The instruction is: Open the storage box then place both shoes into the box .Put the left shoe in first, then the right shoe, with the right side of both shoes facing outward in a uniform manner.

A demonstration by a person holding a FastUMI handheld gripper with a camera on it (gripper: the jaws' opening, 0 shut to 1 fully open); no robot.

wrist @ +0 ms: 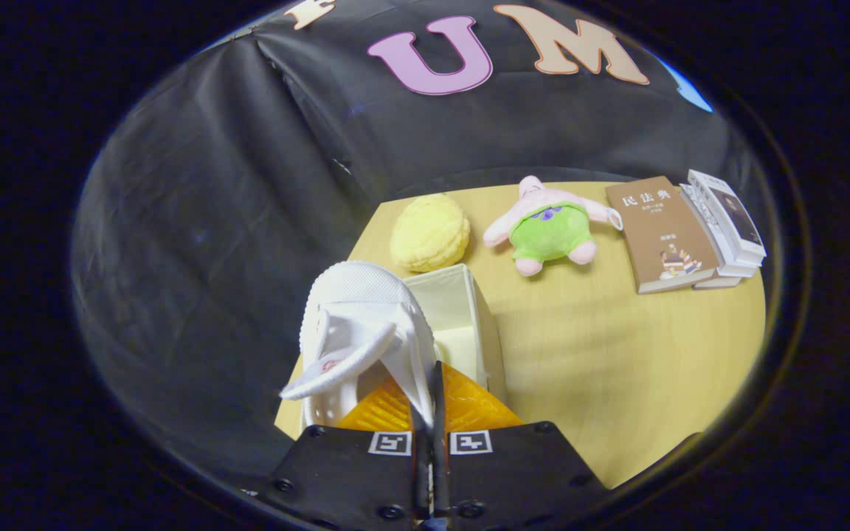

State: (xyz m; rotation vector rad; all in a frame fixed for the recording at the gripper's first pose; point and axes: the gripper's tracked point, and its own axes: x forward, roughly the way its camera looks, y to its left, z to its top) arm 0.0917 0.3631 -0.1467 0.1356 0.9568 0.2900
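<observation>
My gripper (431, 402) is shut on the collar edge of a white mesh shoe (355, 310), which hangs tilted with its toe pointing away and its tongue (336, 369) flopped out. The shoe is held in the air above the left rim of an open cream storage box (469, 324). The box stands on the wooden table (617, 369) just ahead of my fingers, and what I see of its inside is bare. The shoe hides the box's left side.
Beyond the box lies a yellow plush ball (429, 232). A pink and green plush toy (549, 228) lies to its right. A brown book (661, 234) and a stack of white books (727, 221) sit at the table's far right. The table's left edge runs close beside the box.
</observation>
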